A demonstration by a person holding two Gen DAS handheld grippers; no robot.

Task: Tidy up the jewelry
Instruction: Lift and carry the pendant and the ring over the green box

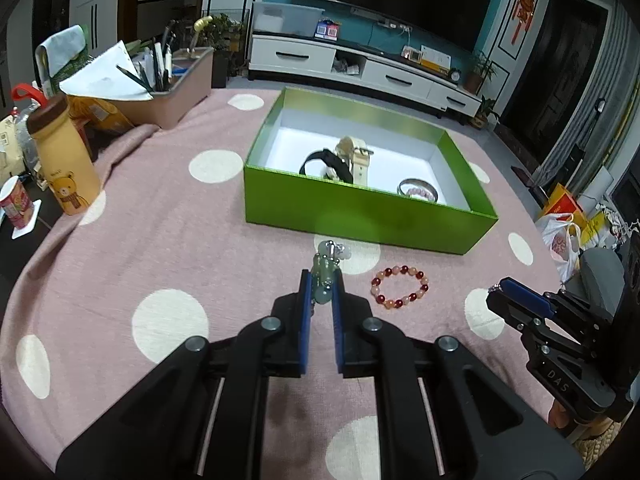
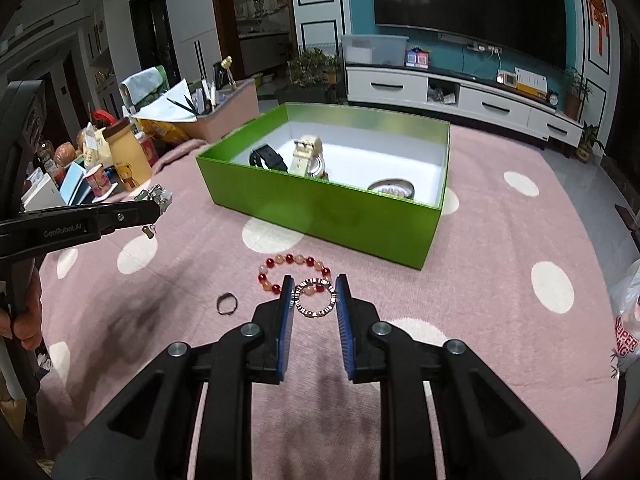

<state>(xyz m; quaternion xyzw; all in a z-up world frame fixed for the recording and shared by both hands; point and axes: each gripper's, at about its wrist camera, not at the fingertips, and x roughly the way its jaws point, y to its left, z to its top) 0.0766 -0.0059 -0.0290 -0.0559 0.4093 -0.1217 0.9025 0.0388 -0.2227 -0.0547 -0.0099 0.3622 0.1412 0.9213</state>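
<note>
My left gripper (image 1: 322, 286) is shut on a pale green bead bracelet (image 1: 325, 276) with silver charms, held above the pink cloth; it also shows in the right wrist view (image 2: 154, 200). My right gripper (image 2: 314, 294) is shut on a silver ring-shaped bracelet (image 2: 315, 297), just above the red and peach bead bracelet (image 2: 294, 274), which lies on the cloth (image 1: 400, 287). The green box (image 1: 360, 208) holds a black watch (image 1: 326, 164), a cream watch (image 1: 356, 156) and a silver bangle (image 1: 418, 191). A small black ring (image 2: 227, 304) lies left of the right gripper.
The table has a pink cloth with white dots (image 1: 160, 220). At the left edge stand a yellow bear bottle (image 1: 64, 160), a red cup (image 1: 16, 204) and a pink bin of papers and pens (image 1: 160, 92). A TV cabinet (image 1: 360, 68) stands behind.
</note>
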